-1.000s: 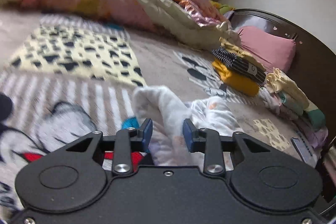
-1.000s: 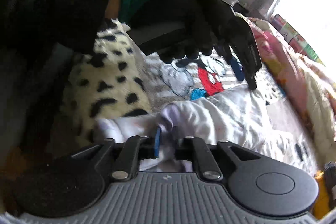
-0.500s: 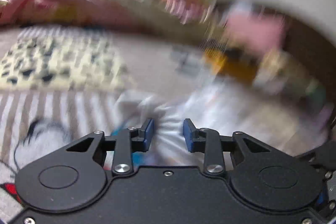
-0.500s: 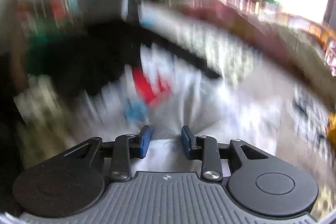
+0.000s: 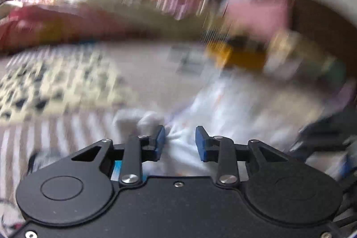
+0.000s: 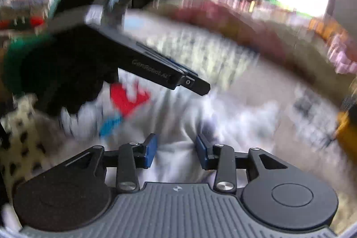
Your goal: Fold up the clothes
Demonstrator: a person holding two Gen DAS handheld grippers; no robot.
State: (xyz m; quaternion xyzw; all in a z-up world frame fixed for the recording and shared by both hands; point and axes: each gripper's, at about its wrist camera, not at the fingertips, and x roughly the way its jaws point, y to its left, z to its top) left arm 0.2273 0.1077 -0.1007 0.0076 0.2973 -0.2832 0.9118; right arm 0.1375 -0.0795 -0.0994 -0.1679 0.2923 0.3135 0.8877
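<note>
A white garment [image 5: 223, 104] lies crumpled on the printed bedsheet [image 5: 145, 73]. My left gripper [image 5: 179, 143] has a bunch of it filling the gap between its blue pads, and creases run in to the left pad. In the right wrist view the same garment [image 6: 178, 108] spreads under my right gripper [image 6: 176, 148]. That gripper's jaws are opening, and the cloth lies between the pads [image 6: 149, 148] without being pressed. The left gripper [image 6: 196, 84], held by a black-gloved hand [image 6: 67, 73], slants down over the garment's far side.
Folded clothes with a yellow piece [image 5: 241, 55] are stacked at the right, by a pink pillow [image 5: 256, 12] and a dark headboard. A colourful quilt [image 5: 67, 21] is heaped along the back. The sheet has a leopard-spot patch [image 6: 20, 126]. Both views are motion-blurred.
My right gripper, shut on the garment a second ago, has let its jaws spread apart. Both grippers swung sideways and sank, and the raised hump of cloth now lies flatter.
</note>
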